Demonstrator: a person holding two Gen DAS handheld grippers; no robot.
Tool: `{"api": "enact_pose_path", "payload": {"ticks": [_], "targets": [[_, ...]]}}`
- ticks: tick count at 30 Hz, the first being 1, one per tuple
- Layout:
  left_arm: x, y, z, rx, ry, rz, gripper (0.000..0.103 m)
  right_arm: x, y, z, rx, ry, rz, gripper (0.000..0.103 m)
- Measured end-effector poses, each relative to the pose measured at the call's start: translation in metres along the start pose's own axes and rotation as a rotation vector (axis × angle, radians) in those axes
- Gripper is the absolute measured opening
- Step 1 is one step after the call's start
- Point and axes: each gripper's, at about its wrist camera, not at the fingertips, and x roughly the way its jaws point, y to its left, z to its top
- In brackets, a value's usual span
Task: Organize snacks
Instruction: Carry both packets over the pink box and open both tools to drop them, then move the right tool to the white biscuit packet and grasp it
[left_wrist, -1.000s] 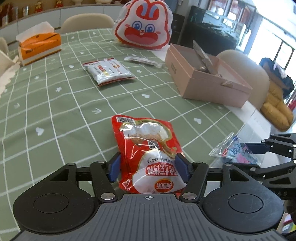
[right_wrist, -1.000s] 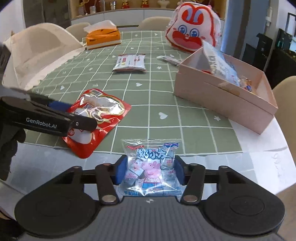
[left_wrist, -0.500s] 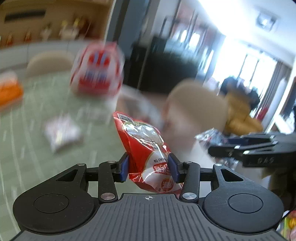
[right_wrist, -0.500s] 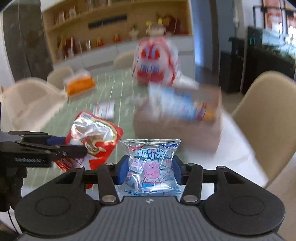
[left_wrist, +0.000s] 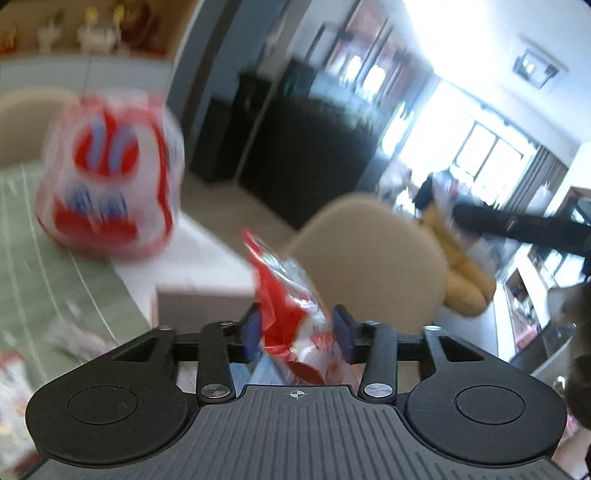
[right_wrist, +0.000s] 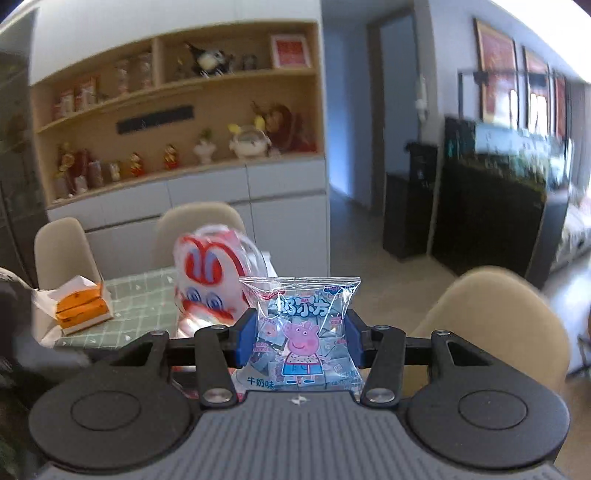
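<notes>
Red snack pouch (left_wrist: 291, 317) clamped in left tool (left_wrist: 297, 332), crumpled, airborne.

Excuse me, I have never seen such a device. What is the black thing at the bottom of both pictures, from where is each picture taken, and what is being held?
It is no robot arm: a person holds a two-finger gripper in each hand, with a camera on each looking forward along the fingers. The black shape below is the gripper's own body.

In the left view, the left gripper has just been closing and pinches a red packet. In the right view, the right gripper holds a clear candy bag with a pink pig on it.

Behind, on the green table, stand a rabbit-face bag and a tissue box. Both views are blurred.
</notes>
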Motion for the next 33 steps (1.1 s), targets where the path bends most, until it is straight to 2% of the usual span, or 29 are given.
{"api": "enact_pose_path", "payload": {"ticks": [1,2,5,8,11,13,17,19,21,22,24,26,28,31,33], "targets": [[0.015,0.005,-0.006,-0.003,0.047,-0.003,0.023,0.013,-0.002,-0.006,0.019,0.026,0.000,0.049],[0.027,0.008,-0.011,0.000,0.080,0.004,0.023,0.026,-0.005,-0.012,0.037,0.054,0.000,0.049],[0.037,0.012,-0.020,0.029,0.092,0.060,0.023,0.068,-0.006,-0.034,0.074,0.150,0.004,0.049],[0.030,0.012,-0.019,0.049,0.088,0.123,0.023,0.100,0.001,-0.060,0.096,0.232,0.005,0.049],[0.017,0.007,-0.019,0.112,0.080,0.185,0.023,0.130,0.010,-0.082,0.115,0.308,0.004,0.049],[0.009,0.013,-0.020,0.127,0.084,0.191,0.023,0.141,0.013,-0.094,0.132,0.345,0.013,0.050],[-0.004,0.032,-0.018,0.059,0.116,0.179,0.023,0.160,0.017,-0.110,0.201,0.456,0.102,0.052],[-0.017,0.050,-0.017,-0.007,0.106,0.165,0.023,0.158,0.022,-0.110,0.188,0.461,0.109,0.053],[-0.039,0.070,-0.017,-0.099,0.053,0.144,0.023,0.151,0.033,-0.103,0.085,0.443,0.094,0.060],[-0.052,0.084,-0.017,-0.155,0.009,0.148,0.023,0.147,0.038,-0.097,0.023,0.435,0.093,0.061],[-0.074,0.114,-0.018,-0.257,-0.080,0.211,0.024,0.136,0.054,-0.085,-0.106,0.396,0.077,0.061],[-0.087,0.147,-0.022,-0.339,-0.131,0.325,0.024,0.126,0.065,-0.069,-0.171,0.338,0.060,0.062],[-0.085,0.175,-0.027,-0.374,-0.099,0.421,0.024,0.122,0.076,-0.051,-0.149,0.285,0.079,0.069],[-0.067,0.189,-0.038,-0.319,0.020,0.456,0.024,0.141,0.101,-0.030,-0.080,0.319,0.177,0.071],[-0.067,0.189,-0.051,-0.318,0.037,0.446,0.024,0.164,0.129,-0.026,-0.101,0.377,0.220,0.071]]}}
